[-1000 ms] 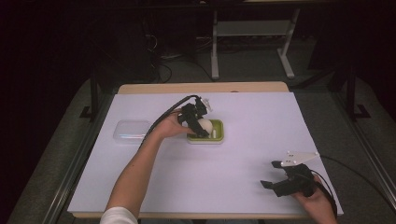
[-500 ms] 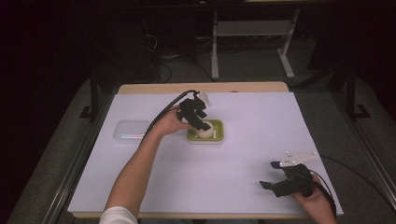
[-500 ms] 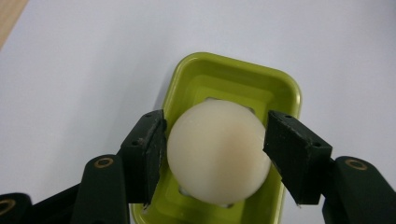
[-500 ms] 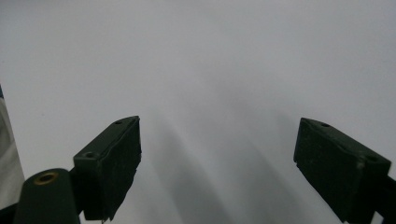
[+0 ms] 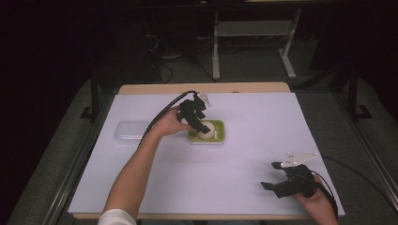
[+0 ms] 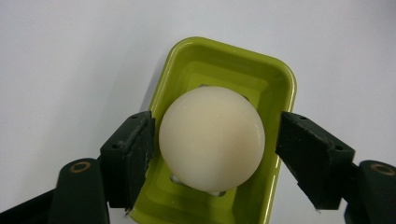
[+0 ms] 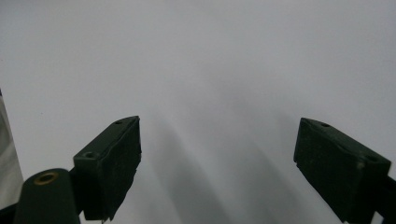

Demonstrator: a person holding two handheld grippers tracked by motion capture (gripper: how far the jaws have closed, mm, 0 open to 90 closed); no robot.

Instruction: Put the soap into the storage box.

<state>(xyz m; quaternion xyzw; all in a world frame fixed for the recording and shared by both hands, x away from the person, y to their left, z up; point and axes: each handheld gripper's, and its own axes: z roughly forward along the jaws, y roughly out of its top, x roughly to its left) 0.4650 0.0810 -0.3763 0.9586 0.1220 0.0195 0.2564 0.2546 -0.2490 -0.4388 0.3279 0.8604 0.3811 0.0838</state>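
A cream-white ball (image 6: 211, 138) rests in a small lime-green dish (image 6: 219, 60) near the middle of the white table. My left gripper (image 6: 215, 135) is open, its two black jaws standing either side of the ball with a narrow gap on each side. From above, the left gripper (image 5: 202, 125) hangs over the dish (image 5: 218, 138) and partly covers the ball (image 5: 207, 129). My right gripper (image 5: 271, 175) sits low at the front right, open, and the right gripper (image 7: 217, 154) has only bare white surface between its jaws.
A clear plastic box (image 5: 131, 132) lies left of the dish. White sheet (image 5: 234, 168) covers the table, with a wooden strip (image 5: 202, 88) along the far edge. Metal rails run down both sides, and a dark floor with a stand lies beyond.
The left gripper has shifted slightly back and left over the dish, and the ball now shows beside its jaws. The right gripper has stayed put.
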